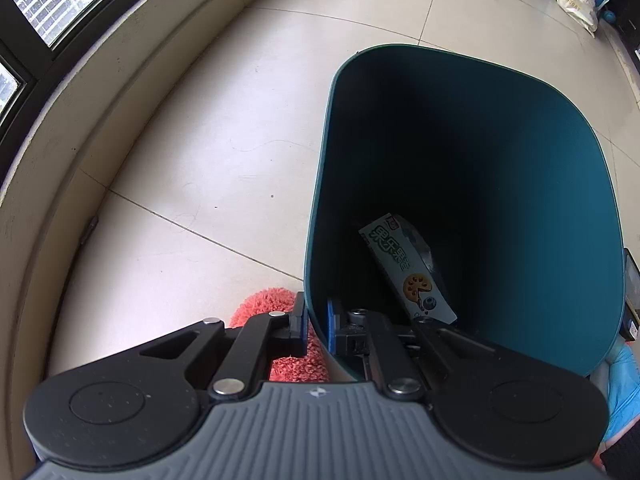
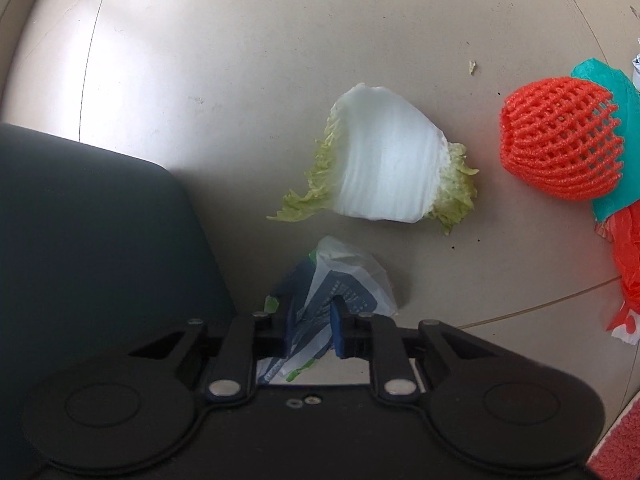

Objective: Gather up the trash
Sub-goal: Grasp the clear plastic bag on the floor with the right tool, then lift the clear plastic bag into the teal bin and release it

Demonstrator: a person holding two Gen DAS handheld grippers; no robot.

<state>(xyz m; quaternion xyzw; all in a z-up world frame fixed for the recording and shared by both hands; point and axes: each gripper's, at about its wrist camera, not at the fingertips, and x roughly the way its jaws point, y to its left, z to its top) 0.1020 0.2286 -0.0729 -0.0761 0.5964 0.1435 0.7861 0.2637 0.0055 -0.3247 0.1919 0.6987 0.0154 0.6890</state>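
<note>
A dark teal trash bin [image 1: 332, 128] fills the left wrist view; a printed snack box [image 1: 408, 268] lies inside it. My left gripper [image 1: 318, 330] is shut on the bin's near rim, one finger outside and one inside. In the right wrist view my right gripper [image 2: 310, 330] is shut on a crumpled white and blue plastic wrapper [image 2: 344, 276] just above the floor. The bin's dark wall [image 2: 100, 240] stands at the left. A cabbage leaf [image 2: 384, 160] lies on the floor ahead. An orange foam fruit net [image 2: 560, 140] lies at the right on teal paper [image 2: 616, 120].
Beige tiled floor [image 1: 200, 120] with a raised window ledge [image 1: 100, 120] at the left. A coral shaggy mat [image 1: 288, 364] lies under the left gripper and shows at the right wrist view's corner [image 2: 616, 440]. Red plastic scraps [image 2: 628, 272] lie at the right. A white bag [image 1: 576, 0] sits far off.
</note>
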